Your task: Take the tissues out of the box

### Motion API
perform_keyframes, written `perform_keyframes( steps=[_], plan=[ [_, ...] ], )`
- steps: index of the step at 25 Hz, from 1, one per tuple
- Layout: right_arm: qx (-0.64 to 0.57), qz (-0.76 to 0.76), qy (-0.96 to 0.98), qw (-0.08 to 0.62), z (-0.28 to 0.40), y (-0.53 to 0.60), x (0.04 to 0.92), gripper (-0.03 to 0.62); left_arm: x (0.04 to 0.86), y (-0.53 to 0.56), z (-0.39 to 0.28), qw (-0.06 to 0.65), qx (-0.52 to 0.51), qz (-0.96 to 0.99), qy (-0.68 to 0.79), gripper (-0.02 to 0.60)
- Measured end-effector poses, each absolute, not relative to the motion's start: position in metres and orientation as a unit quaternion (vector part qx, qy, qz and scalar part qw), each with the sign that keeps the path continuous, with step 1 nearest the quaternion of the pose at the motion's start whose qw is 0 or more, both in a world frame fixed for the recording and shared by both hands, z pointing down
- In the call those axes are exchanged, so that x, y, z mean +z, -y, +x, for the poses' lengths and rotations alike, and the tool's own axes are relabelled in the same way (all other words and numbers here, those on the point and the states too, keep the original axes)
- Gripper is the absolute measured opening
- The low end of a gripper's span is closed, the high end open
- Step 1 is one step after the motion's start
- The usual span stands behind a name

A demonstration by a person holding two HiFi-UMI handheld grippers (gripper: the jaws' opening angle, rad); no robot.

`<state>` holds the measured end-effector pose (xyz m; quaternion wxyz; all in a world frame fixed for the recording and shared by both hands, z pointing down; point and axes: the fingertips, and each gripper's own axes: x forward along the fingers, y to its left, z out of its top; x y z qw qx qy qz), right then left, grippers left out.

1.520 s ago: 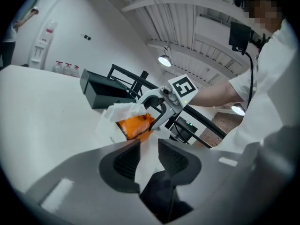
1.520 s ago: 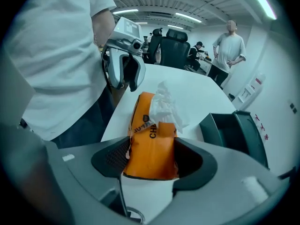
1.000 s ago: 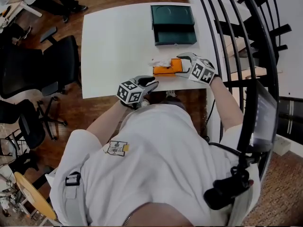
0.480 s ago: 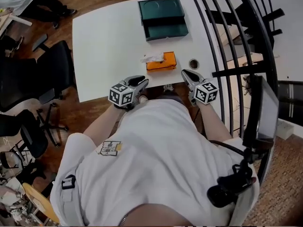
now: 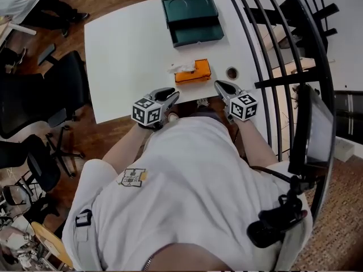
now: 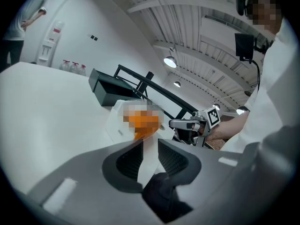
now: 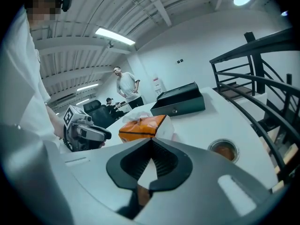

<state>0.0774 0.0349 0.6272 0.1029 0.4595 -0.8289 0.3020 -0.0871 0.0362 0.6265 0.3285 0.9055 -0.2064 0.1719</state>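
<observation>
White table (image 5: 125, 50), orange tissue box (image 5: 195, 72)

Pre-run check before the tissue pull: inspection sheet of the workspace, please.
Surface: white table.
Job's things: orange tissue box, a tissue sticking out.
Clutter: dark green case at the far edge; round hole in the table.
Grippers: left gripper jaws slightly apart, empty; right gripper jaws shut, empty; both short of the box.
Cables: black cable on the person's back.
Surroundings: office chairs on the left, stair railing on the right.
</observation>
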Motion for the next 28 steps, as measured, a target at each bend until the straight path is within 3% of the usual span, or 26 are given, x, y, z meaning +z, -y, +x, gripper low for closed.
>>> perform_keyframes(
  steps=[28],
  plan=[
    [0.295,0.460,0.829,0.118,0.081,-0.024,0.626,-0.003,0.627,-0.032,-0.091,0.337,0.171,0.901,0.212,0.100]
  ],
)
